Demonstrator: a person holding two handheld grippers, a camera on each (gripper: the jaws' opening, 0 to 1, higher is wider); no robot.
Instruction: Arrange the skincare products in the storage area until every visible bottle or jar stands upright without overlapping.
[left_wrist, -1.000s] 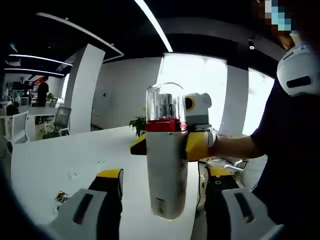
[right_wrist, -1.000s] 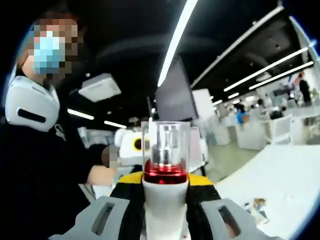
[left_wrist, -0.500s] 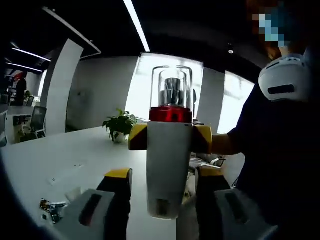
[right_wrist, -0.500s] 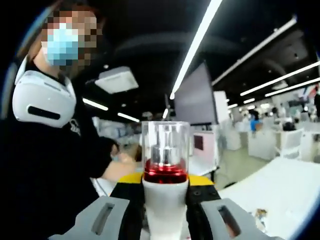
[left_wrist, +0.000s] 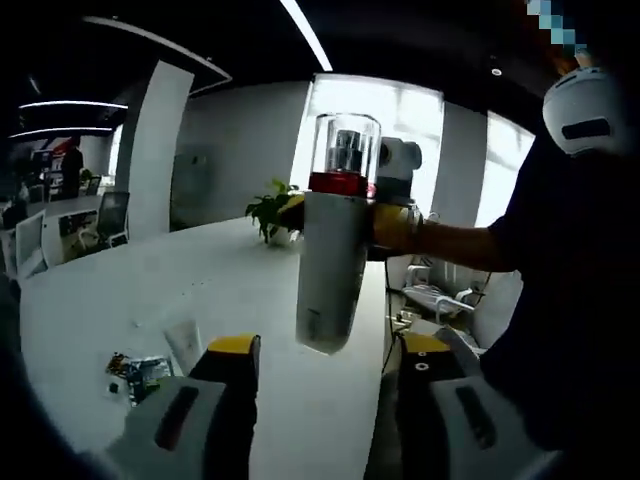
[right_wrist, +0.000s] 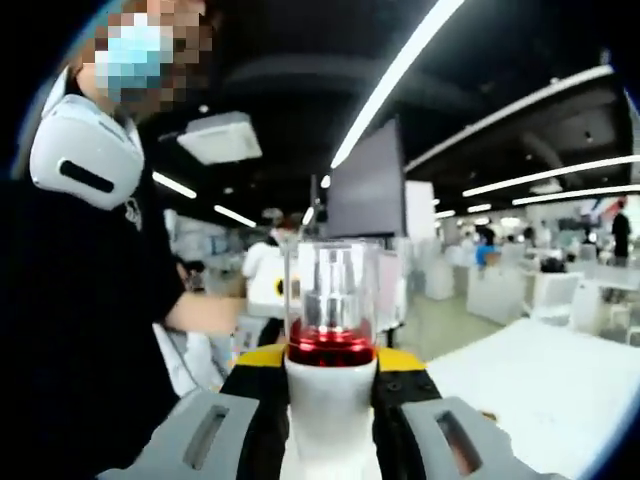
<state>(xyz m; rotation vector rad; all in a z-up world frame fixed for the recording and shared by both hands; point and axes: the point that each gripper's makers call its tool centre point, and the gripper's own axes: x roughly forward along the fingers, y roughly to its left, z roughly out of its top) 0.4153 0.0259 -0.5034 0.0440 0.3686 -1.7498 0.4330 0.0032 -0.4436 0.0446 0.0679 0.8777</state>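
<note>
Right hand-held gripper clamped on white pump bottle with red collar, clear cap, midair above white counter; left hand-held gripper wide, below. Slip risk: tall body, side grip.

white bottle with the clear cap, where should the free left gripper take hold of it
Judging by its pose, take the white bottle on its lower body, coming from below. The right gripper already clamps it just under the red collar, and the lower body hangs bare above the open left gripper. Avoid the clear cap, which may pull off.
</note>
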